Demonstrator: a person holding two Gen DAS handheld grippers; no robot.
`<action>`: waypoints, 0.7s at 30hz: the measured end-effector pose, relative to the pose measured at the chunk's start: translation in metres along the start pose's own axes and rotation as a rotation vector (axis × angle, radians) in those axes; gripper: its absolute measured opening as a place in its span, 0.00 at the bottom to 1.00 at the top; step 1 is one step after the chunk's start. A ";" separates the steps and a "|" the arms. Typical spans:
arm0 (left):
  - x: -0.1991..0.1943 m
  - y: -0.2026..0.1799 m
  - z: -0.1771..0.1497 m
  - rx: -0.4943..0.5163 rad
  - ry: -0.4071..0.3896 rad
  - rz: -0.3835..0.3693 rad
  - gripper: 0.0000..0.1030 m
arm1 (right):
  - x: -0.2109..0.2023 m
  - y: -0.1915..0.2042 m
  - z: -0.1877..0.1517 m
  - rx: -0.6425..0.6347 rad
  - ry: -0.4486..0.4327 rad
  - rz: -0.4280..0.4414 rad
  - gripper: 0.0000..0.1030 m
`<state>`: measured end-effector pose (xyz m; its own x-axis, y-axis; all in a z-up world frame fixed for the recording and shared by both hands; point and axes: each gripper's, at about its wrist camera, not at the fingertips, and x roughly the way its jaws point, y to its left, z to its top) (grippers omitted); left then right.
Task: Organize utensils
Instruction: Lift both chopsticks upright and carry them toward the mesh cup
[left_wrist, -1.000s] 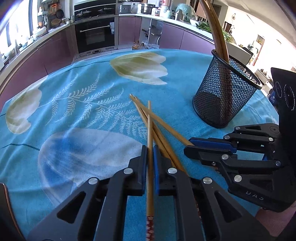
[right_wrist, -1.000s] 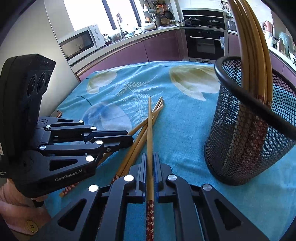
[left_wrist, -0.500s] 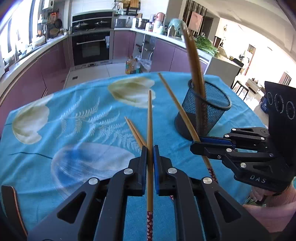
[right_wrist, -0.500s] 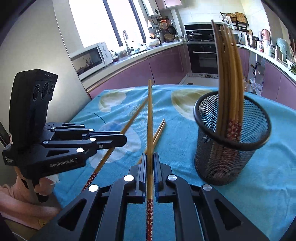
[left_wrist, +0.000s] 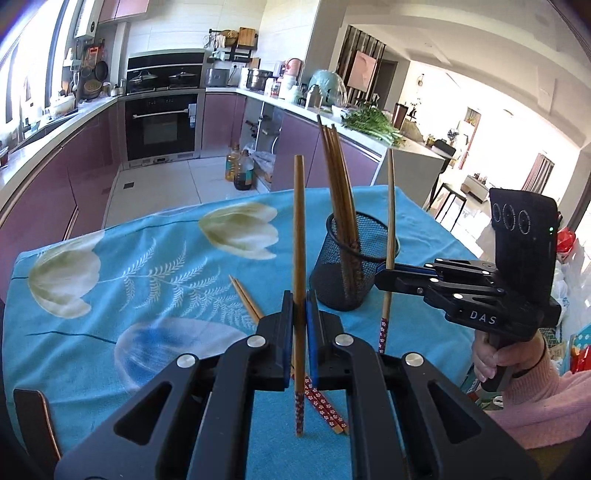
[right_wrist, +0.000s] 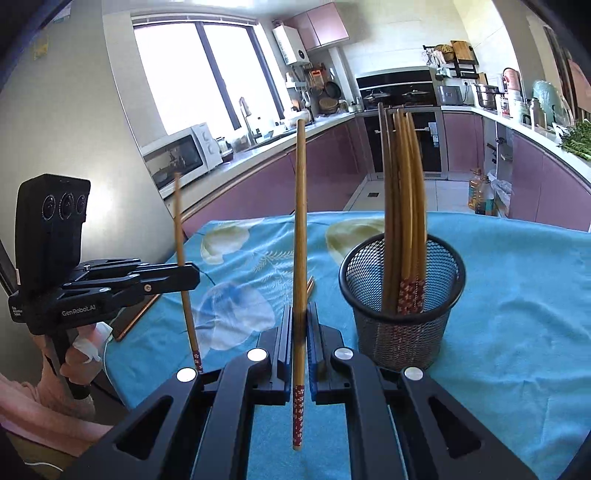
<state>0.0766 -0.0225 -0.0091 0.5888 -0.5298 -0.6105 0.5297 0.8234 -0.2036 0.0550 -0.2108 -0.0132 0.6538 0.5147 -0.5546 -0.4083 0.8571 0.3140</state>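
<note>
In the left wrist view my left gripper (left_wrist: 299, 317) is shut on a wooden chopstick (left_wrist: 298, 236) that stands nearly upright above the table, patterned red end down. To its right, my right gripper (left_wrist: 384, 275) pinches a second chopstick (left_wrist: 390, 221) beside the black mesh cup (left_wrist: 343, 284). The right wrist view shows the same: right gripper (right_wrist: 300, 332) shut on its chopstick (right_wrist: 300, 221), and left gripper (right_wrist: 188, 275) at the left holding its chopstick (right_wrist: 181, 229). Several chopsticks (right_wrist: 402, 184) stand in the mesh cup (right_wrist: 406, 328). Two more chopsticks (left_wrist: 245, 299) lie on the cloth.
A blue flower-print tablecloth (left_wrist: 147, 295) covers the table. A dark flat device with a copper edge (right_wrist: 133, 317) lies near the table's left edge. A hand in a pink sleeve (left_wrist: 517, 373) holds the right gripper. Kitchen counters and an oven stand beyond the table.
Both grippers have risen from the cloth, each with one chopstick, and the sticks have tipped from flat to nearly upright. Two chopsticks stay on the table.
</note>
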 end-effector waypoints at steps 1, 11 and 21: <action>-0.003 0.000 0.001 -0.002 -0.006 -0.004 0.07 | 0.000 -0.001 0.001 0.000 -0.004 -0.001 0.06; -0.023 -0.002 0.013 -0.009 -0.062 -0.040 0.07 | -0.013 -0.002 0.010 -0.006 -0.048 -0.006 0.06; -0.018 -0.019 0.027 0.021 -0.089 -0.076 0.07 | -0.024 -0.006 0.017 -0.017 -0.086 -0.019 0.06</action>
<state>0.0721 -0.0343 0.0270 0.5979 -0.6071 -0.5234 0.5869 0.7763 -0.2300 0.0523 -0.2278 0.0118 0.7137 0.4989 -0.4917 -0.4058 0.8667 0.2903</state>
